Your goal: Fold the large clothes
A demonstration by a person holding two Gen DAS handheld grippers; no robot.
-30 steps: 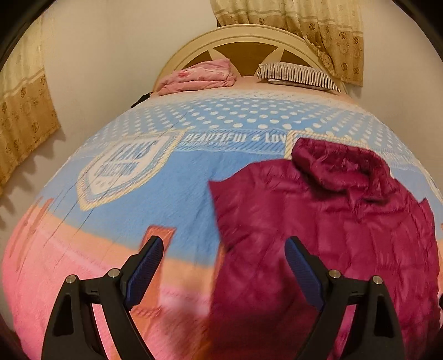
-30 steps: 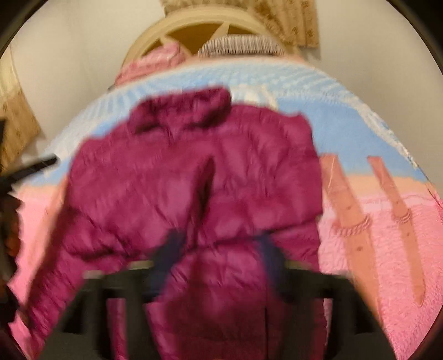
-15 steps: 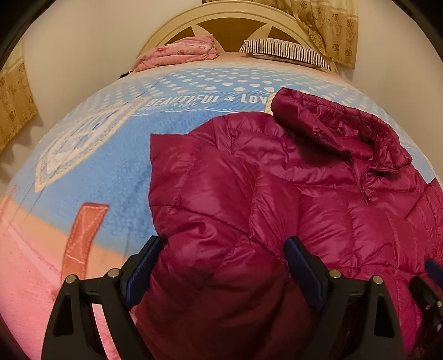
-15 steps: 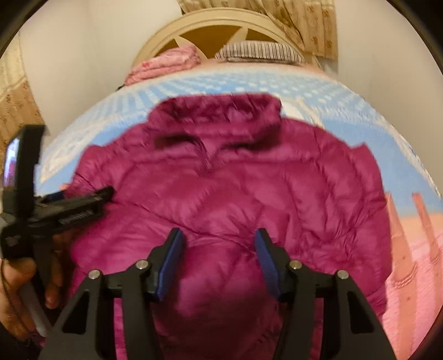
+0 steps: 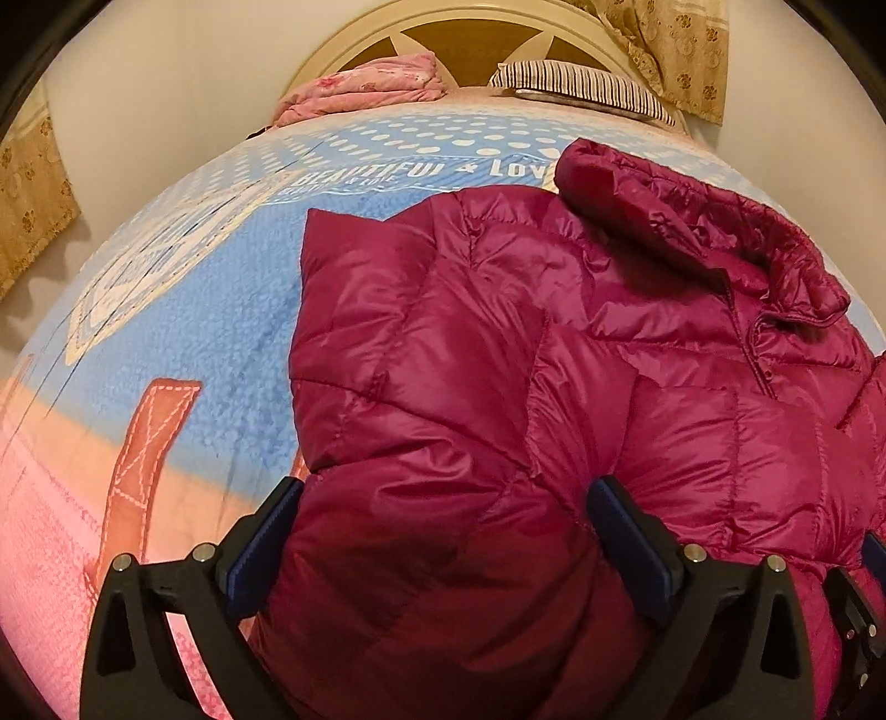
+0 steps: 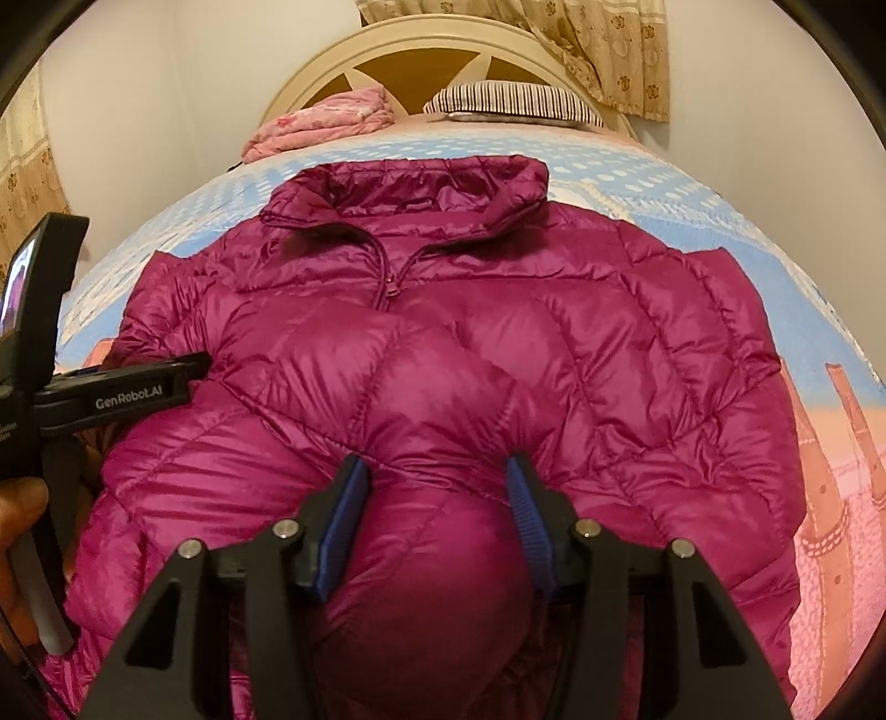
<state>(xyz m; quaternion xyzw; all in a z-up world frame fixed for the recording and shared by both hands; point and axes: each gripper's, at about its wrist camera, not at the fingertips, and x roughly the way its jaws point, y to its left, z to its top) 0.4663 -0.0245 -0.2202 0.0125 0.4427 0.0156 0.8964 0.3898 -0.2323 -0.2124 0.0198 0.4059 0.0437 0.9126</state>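
Note:
A magenta quilted puffer jacket lies front up on the bed, zipped, collar towards the headboard. My left gripper straddles its puffy left side, and the jaws are opening wide with fabric bulging between them. My right gripper is low on the middle of the jacket, and its blue pads pinch a bulge of padding. In the right wrist view the left gripper reaches in from the left edge, held by a hand.
The jacket rests on a blue, peach and pink printed bedspread. A folded pink blanket and a striped pillow lie by the cream headboard. Patterned curtains hang behind it. White walls close in on both sides.
Both grippers have come down onto the jacket, which now fills each view. The right jaws have narrowed onto a fold of padding. The left jaws have spread a little wider.

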